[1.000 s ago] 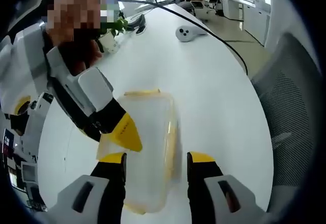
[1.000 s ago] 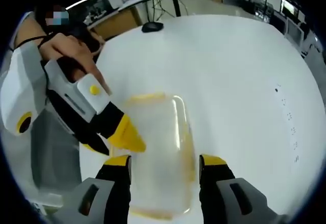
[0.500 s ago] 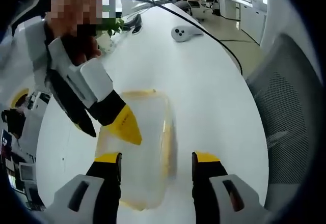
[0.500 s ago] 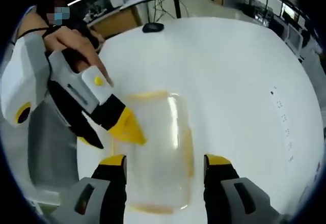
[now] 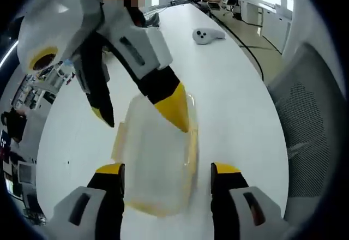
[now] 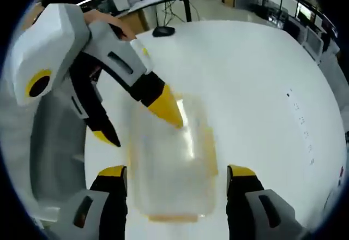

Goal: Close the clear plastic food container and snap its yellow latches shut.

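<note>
- Your left gripper (image 5: 168, 170) hangs over the clear plastic container (image 5: 158, 158) with its black, yellow-tipped jaws spread wide, one on each side of the box and neither touching it.
- Your right gripper (image 6: 177, 174) also stands wide open, its two jaws straddling the same container (image 6: 172, 166) without contact.
- In the left gripper view your right gripper (image 5: 139, 106) comes in from the top: its wedge-shaped yellow tip rests at the container's far rim beside a yellow latch (image 5: 192, 136), while its other jaw points down to the desk (image 5: 229, 87) beside the box.
- In the right gripper view your left gripper (image 6: 136, 123) reaches in from the left, one yellow tip at the lid's far edge, the other clear of the box.
- The container is a rounded rectangle of glossy see-through plastic with yellow trim along its edges; it lies on the smooth white desk, nearer its edge on the mesh-backed chair's (image 5: 311, 114) side.
- Whether the latches are snapped down, you cannot tell.
- A small white rounded device (image 5: 207, 34) lies farther along the desk.
</note>
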Demonstrator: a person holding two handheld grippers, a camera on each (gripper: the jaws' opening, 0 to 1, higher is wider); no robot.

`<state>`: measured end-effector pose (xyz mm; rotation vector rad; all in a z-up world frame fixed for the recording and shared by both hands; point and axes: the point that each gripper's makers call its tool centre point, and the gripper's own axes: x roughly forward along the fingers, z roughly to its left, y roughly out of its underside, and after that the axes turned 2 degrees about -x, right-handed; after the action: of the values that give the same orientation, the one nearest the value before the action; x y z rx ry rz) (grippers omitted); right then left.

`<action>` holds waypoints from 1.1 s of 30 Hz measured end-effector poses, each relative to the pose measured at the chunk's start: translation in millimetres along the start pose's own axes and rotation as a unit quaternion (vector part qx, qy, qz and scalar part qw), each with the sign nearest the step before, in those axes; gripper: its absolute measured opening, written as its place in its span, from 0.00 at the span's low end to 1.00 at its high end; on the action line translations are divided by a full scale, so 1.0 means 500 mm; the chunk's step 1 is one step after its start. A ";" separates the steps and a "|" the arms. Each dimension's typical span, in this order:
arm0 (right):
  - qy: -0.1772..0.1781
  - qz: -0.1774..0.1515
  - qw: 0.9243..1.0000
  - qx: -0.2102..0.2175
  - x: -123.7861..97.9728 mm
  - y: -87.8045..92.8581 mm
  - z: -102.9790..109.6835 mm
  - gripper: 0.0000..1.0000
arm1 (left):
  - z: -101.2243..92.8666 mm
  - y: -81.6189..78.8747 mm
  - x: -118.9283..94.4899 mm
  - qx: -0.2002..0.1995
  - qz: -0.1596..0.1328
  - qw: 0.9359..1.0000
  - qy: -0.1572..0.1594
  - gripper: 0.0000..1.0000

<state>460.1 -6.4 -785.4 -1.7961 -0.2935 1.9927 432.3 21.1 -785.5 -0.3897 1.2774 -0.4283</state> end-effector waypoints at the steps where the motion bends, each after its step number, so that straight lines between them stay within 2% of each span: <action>1: 0.000 0.000 1.000 0.001 -0.001 0.001 0.001 0.76 | 0.001 0.002 0.000 -0.003 0.002 1.000 0.002 0.67; 15: 0.025 -0.005 1.000 -0.007 -0.009 0.030 0.010 0.83 | 0.037 0.019 0.001 0.009 0.017 1.000 -0.001 0.72; 21: 0.030 -0.005 1.000 -0.010 -0.010 0.033 0.016 0.85 | 0.048 0.034 0.009 0.018 0.033 0.999 0.007 0.74; 29: 0.043 0.002 0.999 -0.016 -0.010 0.046 0.012 0.88 | 0.049 0.038 0.020 0.016 0.041 0.999 0.019 0.76; 33: 0.049 0.007 0.999 -0.021 -0.007 0.057 0.014 0.89 | 0.056 0.037 0.026 0.009 0.044 0.999 0.025 0.80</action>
<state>448.2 -32.1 -793.7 -1.9205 -0.2938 1.9143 463.9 31.7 -798.7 -0.3092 1.3325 -0.3763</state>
